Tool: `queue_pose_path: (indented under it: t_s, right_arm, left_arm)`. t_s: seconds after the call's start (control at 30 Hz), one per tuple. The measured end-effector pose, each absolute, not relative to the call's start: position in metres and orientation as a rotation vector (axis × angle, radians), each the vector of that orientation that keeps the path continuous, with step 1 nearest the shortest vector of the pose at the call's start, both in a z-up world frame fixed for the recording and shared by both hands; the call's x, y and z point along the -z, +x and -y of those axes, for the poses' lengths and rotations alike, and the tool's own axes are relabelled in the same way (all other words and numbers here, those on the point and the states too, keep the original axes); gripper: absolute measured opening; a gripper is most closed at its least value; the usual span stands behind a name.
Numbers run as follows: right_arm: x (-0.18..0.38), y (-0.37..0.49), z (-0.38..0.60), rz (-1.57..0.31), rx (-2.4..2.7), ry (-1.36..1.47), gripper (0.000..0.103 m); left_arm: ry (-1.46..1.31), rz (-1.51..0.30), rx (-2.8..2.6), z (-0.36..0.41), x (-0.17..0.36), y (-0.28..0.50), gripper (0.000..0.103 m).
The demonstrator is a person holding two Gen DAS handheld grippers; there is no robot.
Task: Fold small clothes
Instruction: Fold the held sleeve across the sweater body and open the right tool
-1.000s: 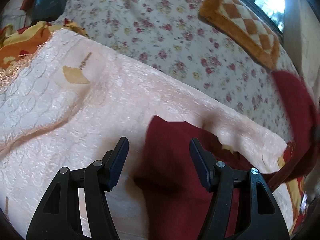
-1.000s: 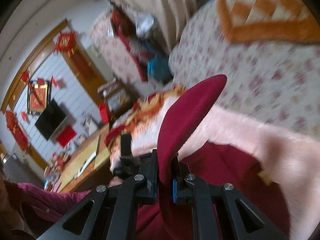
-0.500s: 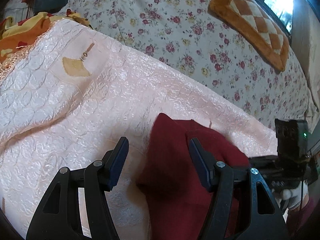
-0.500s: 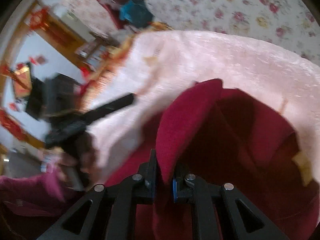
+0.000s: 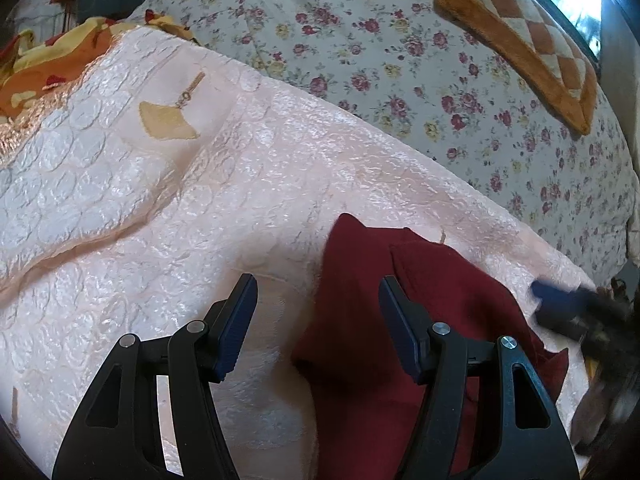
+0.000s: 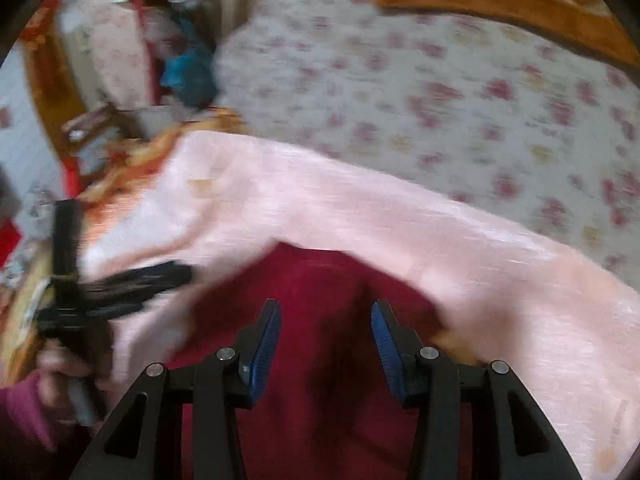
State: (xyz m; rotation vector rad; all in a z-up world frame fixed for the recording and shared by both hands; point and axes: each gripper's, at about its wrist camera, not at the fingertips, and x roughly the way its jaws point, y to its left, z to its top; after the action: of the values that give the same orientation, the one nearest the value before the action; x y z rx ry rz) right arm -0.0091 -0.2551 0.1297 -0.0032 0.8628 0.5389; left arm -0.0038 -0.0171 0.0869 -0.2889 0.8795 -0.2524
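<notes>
Bed (image 5: 400,60) under a floral sheet, filling the frame from 11 o'clock round to 3 o'clock in the left wrist view. Orange checked cushion (image 5: 532,44) lying on that sheet at 1 o'clock, close to a bright window. Shiny pale pink quilt (image 5: 200,200) spread across the near part of the bed, embossed with circles, with a small gold fan motif (image 5: 168,120) at 10 o'clock. Orange-and-yellow patterned cloth (image 5: 48,68) bunched past the quilt's edge at 9 o'clock.

Dark red garment (image 5: 360,320) resting on the pink quilt at 5 o'clock in the left wrist view, partly doubled over, a folded edge crossing its top.

Left hand-held gripper (image 5: 318,320) with fingers well apart, gripping nothing; left finger over bare quilt, right finger over the red garment, garment edge lying in the gap.

Right hand-held gripper (image 6: 325,344), blurred in its own view, with jaws opening over the red garment (image 6: 320,280) at 6 o'clock; red cloth seen in the gap below, blue pads not pressing on it. Same gripper visible as a dark smear at 3 o'clock in the left wrist view.

Pink sleeve (image 6: 24,412) at 8 o'clock in the right wrist view, behind the left gripper's handle.
</notes>
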Motion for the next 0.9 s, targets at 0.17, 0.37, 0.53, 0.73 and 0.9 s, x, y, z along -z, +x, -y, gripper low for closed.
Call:
queue_pose_path:
  t_s: [0.17,0.37,0.53,0.73,0.9]
  right_arm:
    - [-0.093,-0.002,0.194,-0.937,-0.484,-0.211,0.045]
    - [-0.044,0.025,0.206,-1.047,-0.408,-0.137,0.030]
    - [-0.082,-0.006,0.217,-0.968,-0.579,-0.040,0.009]
    - [-0.077,-0.035,0.198,-0.918,-0.529,-0.183,0.009]
    - [-0.068,-0.015,0.211,-0.902,-0.383,-0.166,0.048]
  left_arm:
    - [-0.331,-0.873,0.243,0.007,-0.088,-0.003,0.063]
    - [-0.344,-0.870,0.259,0.007,-0.092,-0.002,0.063]
    - [-0.366,-0.814,0.279,0.006,-0.102,-0.008,0.063]
    - [-0.345,-0.837,0.271,0.013,-0.097,-0.007,0.063]
    - [-0.332,-0.844,0.276,0.017,-0.095,-0.007,0.063]
